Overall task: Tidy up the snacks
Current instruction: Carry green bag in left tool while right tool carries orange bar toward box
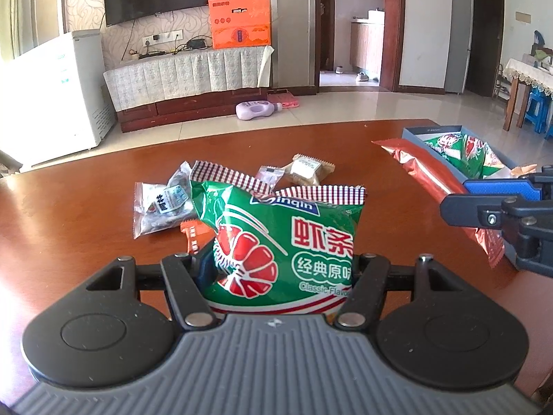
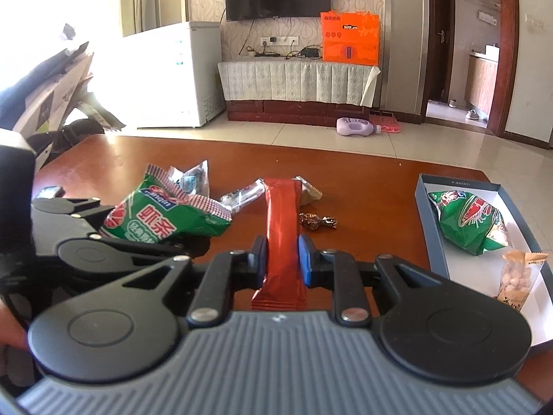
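Observation:
A green shrimp-chip bag point(image 1: 287, 242) stands upright between the fingers of my left gripper point(image 1: 281, 269), which is shut on its lower half; its top sticks up above the table. From the right wrist view the same bag point(image 2: 166, 218) shows at the left. My right gripper point(image 2: 283, 259) is shut on a long red snack packet point(image 2: 281, 214) with the blue pads point(image 2: 306, 259) pressing its sides. In the left wrist view that red packet point(image 1: 425, 169) hangs in the right gripper point(image 1: 477, 200), beside the blue box point(image 1: 432, 131).
The blue box point(image 2: 421, 214) at the table's right holds another green bag point(image 2: 466, 221) and a peanut bag point(image 2: 518, 276). Loose on the brown table point(image 1: 86, 242) lie clear packets point(image 1: 159, 204), a brown packet point(image 1: 311, 169), an orange sachet point(image 1: 193, 235) and a wrapped candy point(image 2: 318, 221).

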A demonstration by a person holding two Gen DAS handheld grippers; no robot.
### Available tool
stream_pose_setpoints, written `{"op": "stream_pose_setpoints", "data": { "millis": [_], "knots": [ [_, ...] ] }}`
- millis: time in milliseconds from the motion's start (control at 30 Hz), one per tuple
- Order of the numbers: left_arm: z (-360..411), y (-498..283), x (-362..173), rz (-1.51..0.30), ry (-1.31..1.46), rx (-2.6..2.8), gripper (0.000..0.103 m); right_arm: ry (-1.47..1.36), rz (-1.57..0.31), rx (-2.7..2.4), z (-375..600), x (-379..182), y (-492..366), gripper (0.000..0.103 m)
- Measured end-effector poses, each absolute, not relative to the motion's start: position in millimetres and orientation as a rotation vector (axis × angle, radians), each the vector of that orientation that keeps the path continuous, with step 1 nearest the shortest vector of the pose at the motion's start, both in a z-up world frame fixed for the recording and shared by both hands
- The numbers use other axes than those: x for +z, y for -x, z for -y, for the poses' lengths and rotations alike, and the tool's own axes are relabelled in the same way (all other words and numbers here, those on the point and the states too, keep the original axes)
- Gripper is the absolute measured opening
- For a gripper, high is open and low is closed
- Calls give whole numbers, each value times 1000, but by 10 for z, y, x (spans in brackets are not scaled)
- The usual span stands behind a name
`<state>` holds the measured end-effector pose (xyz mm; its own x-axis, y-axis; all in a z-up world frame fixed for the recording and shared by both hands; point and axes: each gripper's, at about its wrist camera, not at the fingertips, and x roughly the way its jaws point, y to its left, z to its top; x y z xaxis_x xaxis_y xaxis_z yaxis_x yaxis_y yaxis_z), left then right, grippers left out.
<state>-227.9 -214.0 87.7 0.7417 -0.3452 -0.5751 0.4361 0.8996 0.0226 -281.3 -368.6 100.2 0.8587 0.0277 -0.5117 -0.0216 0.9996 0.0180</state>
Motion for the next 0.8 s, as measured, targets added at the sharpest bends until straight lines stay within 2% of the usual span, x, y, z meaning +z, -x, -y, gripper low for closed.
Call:
{"op": "stream_pose_setpoints", "data": {
  "millis": [800],
  "knots": [
    [2467,2264,952,-582,-155,-464,69,-30,-502,-14,3954,1080,3050,23]
  ]
}}
